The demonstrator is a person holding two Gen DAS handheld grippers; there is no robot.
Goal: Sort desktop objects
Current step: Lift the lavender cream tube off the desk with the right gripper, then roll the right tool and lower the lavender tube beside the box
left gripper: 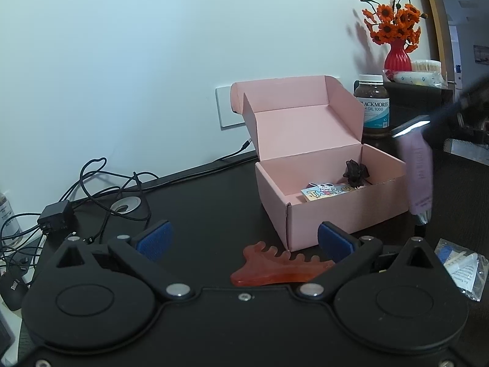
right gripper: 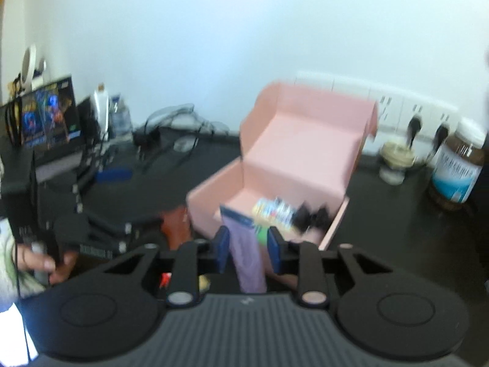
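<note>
Left wrist view, from left to right: a tangle of black cables (left gripper: pixel 91 189) with a small black adapter (left gripper: pixel 56 215) lies on the dark desk (left gripper: pixel 207 214) to the far left of the left gripper (left gripper: pixel 244 238), whose blue-padded fingers (left gripper: pixel 154 240) stand wide apart and released, holding nothing. Just ahead of that gripper and between its fingers lies an orange translucent comb (left gripper: pixel 275 267), flat on the desk, its right end passing under the right finger. Beyond the comb stands the open pink box (left gripper: pixel 330 208), lid raised toward the wall; inside it rest a printed card (left gripper: pixel 325 192) and a small dark figurine (left gripper: pixel 356 173). Ahead and to the right of the box are a brown supplement bottle (left gripper: pixel 371 105) and a red vase of orange flowers (left gripper: pixel 395 30). At the right edge of the box a lilac tube (left gripper: pixel 418 174) hangs upright, cap end down, gripped from above by the right gripper (left gripper: pixel 443 116), blurred here. To the right of the left gripper lies a clear plastic packet (left gripper: pixel 464 266). Right wrist view, blurred: the left gripper appears at far left with the hand (right gripper: pixel 45 263) that holds it; the right gripper (right gripper: pixel 249 252) is clenched on the lilac tube (right gripper: pixel 247 257), which stands between its pads directly over the near edge of the pink box (right gripper: pixel 290 159); the supplement bottle (right gripper: pixel 457 171) stands far right.
</note>
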